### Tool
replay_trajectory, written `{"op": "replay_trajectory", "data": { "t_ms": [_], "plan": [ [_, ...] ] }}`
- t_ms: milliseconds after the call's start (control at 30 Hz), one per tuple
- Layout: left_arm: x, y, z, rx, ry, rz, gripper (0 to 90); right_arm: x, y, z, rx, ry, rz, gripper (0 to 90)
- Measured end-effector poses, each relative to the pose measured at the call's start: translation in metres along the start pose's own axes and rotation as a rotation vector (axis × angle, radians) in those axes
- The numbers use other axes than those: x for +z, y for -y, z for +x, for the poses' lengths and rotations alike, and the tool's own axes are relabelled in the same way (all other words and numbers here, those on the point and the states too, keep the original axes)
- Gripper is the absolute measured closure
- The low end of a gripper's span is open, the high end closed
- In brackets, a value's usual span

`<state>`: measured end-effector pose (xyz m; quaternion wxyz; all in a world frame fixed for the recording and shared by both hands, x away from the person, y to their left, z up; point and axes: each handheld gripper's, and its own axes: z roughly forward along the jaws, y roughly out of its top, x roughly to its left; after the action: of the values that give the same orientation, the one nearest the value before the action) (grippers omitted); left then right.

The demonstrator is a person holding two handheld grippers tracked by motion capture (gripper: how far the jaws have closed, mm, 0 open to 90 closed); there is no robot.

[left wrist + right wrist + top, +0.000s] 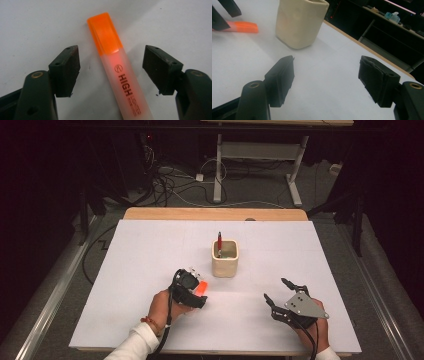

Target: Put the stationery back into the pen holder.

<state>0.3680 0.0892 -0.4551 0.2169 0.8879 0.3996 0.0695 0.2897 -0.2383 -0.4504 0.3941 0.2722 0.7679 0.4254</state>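
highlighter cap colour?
Orange cap on the frosted plastic highlighter; clearest in the left gripper view.

1 orange highlighter (117, 72), 1 cream cup (225, 258), 1 red pen (219, 242), 2 grippers (191, 287) (280, 292).

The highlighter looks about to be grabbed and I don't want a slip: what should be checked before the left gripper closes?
1. Left gripper open: ok.
2. Highlighter lies between the jaws: ok.
3. Highlighter centred: not ok, it sits nearer the right-hand pad in the left gripper view.
4. Cap on: ok.
5. Cup upright, with room beside the red pen: ok.
6. Right gripper open and apart from the highlighter: ok.
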Motion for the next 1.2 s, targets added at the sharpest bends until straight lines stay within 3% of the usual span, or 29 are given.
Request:
{"op": "replay_trajectory", "data": {
  "t_ms": [300, 500, 667, 833, 1200],
  "plan": [
    [0.0061, -0.0115, 0.0038, -0.006, -0.008, 0.015, 37.1, 0.0043, 0.0015, 0.0008, -0.005, -0.013, 0.025, 29.3],
    [0.0067, -0.01, 0.0064, -0.016, 0.003, -0.03, 54.6, 0.0063, 0.001, 0.0027, -0.011, -0.027, 0.031, 29.7],
    [0.0061, -0.0068, 0.011, -0.011, 0.012, -0.051, 63.8, 0.0081, 0.0017, 0.0032, -0.019, -0.052, 0.041, 30.1],
    [0.0059, -0.0066, 0.0099, 0.027, 0.002, -0.05, 64.2, 0.0089, 0.0017, 0.0039, -0.029, -0.059, 0.043, 30.6],
    [0.0037, -0.0022, 0.0082, 0.094, -0.016, -0.089, 64.2, 0.0047, 0.0024, -0.0005, 0.002, 0.008, -0.002, 33.2]
  ]
}}
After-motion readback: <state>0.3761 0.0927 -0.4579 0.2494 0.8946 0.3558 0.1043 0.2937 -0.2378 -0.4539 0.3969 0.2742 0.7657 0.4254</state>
